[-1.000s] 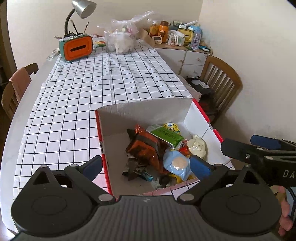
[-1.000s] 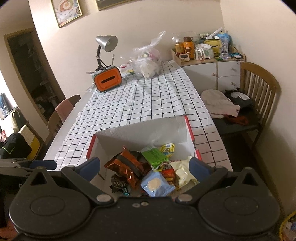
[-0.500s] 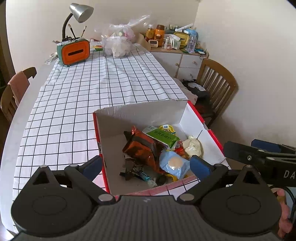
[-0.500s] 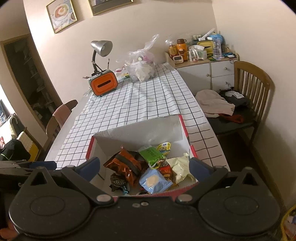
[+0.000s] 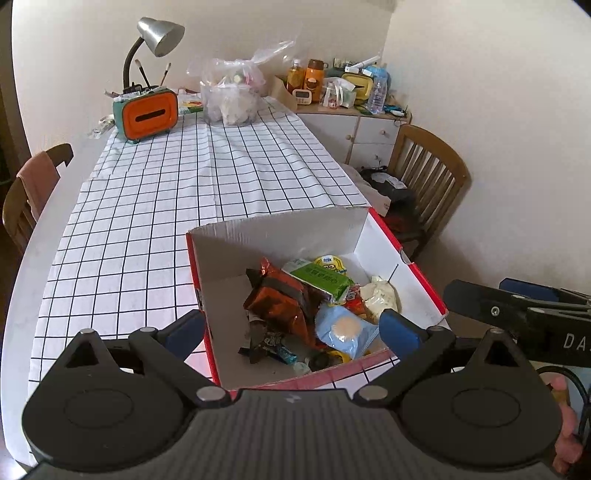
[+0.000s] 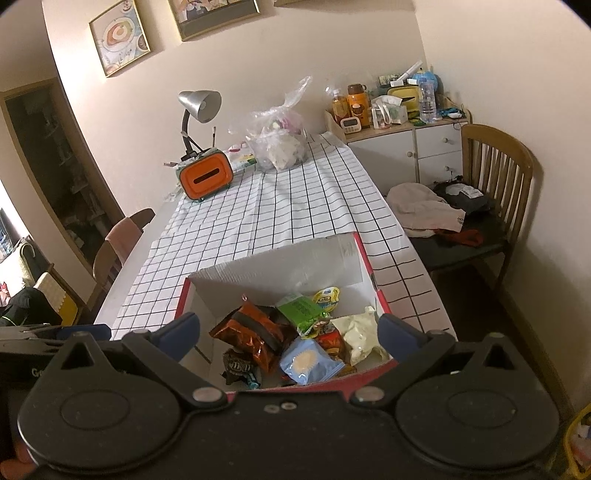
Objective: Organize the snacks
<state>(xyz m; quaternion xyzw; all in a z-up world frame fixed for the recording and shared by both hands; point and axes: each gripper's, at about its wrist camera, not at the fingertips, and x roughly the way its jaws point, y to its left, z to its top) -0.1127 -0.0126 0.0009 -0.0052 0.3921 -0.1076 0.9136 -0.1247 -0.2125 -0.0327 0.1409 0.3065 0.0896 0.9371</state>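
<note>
A red-edged cardboard box (image 5: 273, 230) (image 6: 280, 262) sits at the near end of the table. Inside lie an orange foil bag (image 5: 277, 299) (image 6: 251, 328), a green packet (image 5: 321, 277) (image 6: 301, 308), a light blue pouch (image 5: 343, 328) (image 6: 306, 363), a cream packet (image 5: 380, 295) (image 6: 358, 332) and a yellow minion packet (image 5: 328, 263) (image 6: 327, 297). My left gripper (image 5: 291, 328) hovers open above the box, nothing between its fingers. My right gripper (image 6: 288, 330) is likewise open and empty over the box. The right gripper's side shows in the left wrist view (image 5: 517, 310).
The grid-patterned tablecloth (image 5: 207, 177) stretches away. At the far end stand an orange tissue holder (image 5: 149, 114), a desk lamp (image 5: 159, 33) and a clear bag of items (image 5: 231, 96). Wooden chairs (image 5: 432, 173) (image 6: 122, 236) flank the table; a cluttered cabinet (image 6: 406, 136) stands behind.
Both grippers have pulled back and upward from the box, so it looks smaller and lower in each view. Their fingers stayed open; the snacks have not moved.
</note>
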